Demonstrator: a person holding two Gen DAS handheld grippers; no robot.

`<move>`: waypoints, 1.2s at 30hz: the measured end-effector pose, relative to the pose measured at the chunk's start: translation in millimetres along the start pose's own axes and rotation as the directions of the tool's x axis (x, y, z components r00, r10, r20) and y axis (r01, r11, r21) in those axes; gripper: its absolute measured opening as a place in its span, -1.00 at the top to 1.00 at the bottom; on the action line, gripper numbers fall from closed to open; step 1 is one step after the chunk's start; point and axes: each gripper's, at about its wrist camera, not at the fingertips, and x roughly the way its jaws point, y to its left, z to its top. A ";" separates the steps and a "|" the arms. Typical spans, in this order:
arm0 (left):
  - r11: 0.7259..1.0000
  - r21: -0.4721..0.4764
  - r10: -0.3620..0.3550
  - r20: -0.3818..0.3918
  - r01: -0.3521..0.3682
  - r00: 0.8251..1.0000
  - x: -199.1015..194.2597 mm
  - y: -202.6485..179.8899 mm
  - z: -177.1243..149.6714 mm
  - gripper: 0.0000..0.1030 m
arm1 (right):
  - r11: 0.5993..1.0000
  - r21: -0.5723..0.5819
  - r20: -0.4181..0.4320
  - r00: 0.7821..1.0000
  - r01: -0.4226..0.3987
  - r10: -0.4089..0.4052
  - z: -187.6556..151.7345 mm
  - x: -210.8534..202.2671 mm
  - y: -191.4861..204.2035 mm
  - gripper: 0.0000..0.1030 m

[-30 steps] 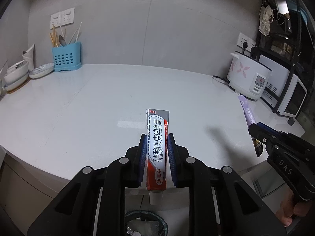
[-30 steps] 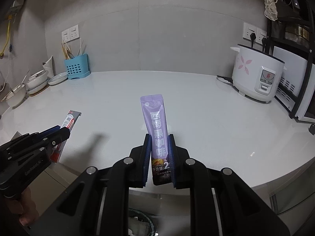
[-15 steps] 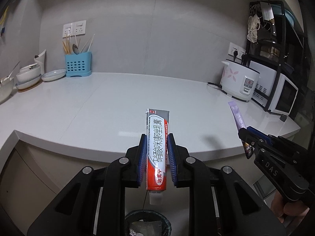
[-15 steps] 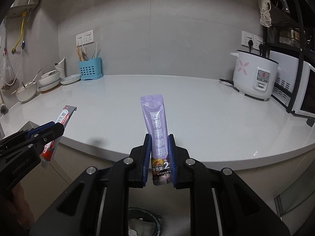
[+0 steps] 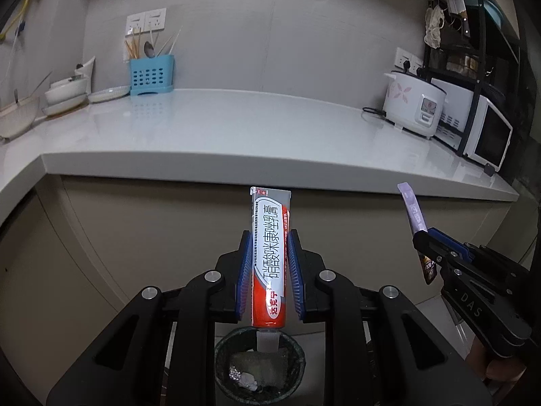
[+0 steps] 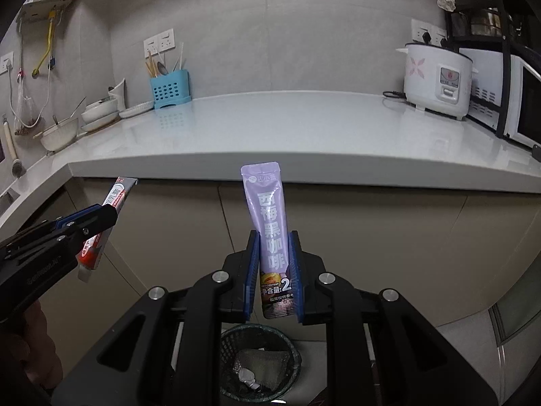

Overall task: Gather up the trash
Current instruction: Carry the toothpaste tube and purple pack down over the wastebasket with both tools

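Observation:
My left gripper (image 5: 269, 237) is shut on a red, white and grey ointment tube (image 5: 270, 253), held upright in front of the counter and above a dark mesh trash bin (image 5: 259, 365) on the floor. My right gripper (image 6: 274, 237) is shut on a purple coffee sachet (image 6: 267, 216), also above the bin (image 6: 260, 362). The bin holds crumpled trash. Each gripper shows in the other's view: the right one with the sachet (image 5: 414, 215), the left one with the tube (image 6: 108, 216).
A white counter (image 5: 236, 132) runs ahead with beige cabinet fronts (image 5: 152, 237) below it. On it stand a blue utensil holder (image 5: 152, 75), bowls and plates (image 5: 64, 94), a rice cooker (image 5: 414, 108) and a microwave (image 5: 487, 135) on a black rack.
Both grippers have pulled back from over the counter and dropped below its edge, still holding the tube and the sachet. The trash bin now shows more fully beneath them.

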 end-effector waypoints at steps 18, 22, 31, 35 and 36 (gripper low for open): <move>0.998 -0.058 -0.028 -0.187 0.018 0.982 106.7 35.3 -145.7 0.60 | 1.000 -0.019 -0.216 0.976 0.006 -0.010 -145.7 114.1 9.3 0.68; 0.996 -0.093 -0.030 -0.245 0.007 0.969 145.2 44.9 -170.0 0.60 | 1.000 -0.004 -0.283 0.959 0.010 -0.011 -165.6 151.6 10.7 0.68; 0.993 -0.116 -0.049 -0.367 0.006 0.929 213.1 51.1 -206.2 0.60 | 1.000 0.000 -0.377 0.926 0.020 -0.018 -195.4 214.2 16.4 0.68; 0.991 -0.136 -0.072 -0.422 0.016 0.904 233.3 52.4 -215.8 0.60 | 1.000 0.003 -0.426 0.904 0.030 -0.026 -209.9 231.1 12.0 0.68; 0.990 -0.140 -0.081 -0.430 0.022 0.899 236.6 52.9 -218.1 0.60 | 0.999 0.006 -0.433 0.901 0.035 -0.029 -212.2 232.9 10.3 0.68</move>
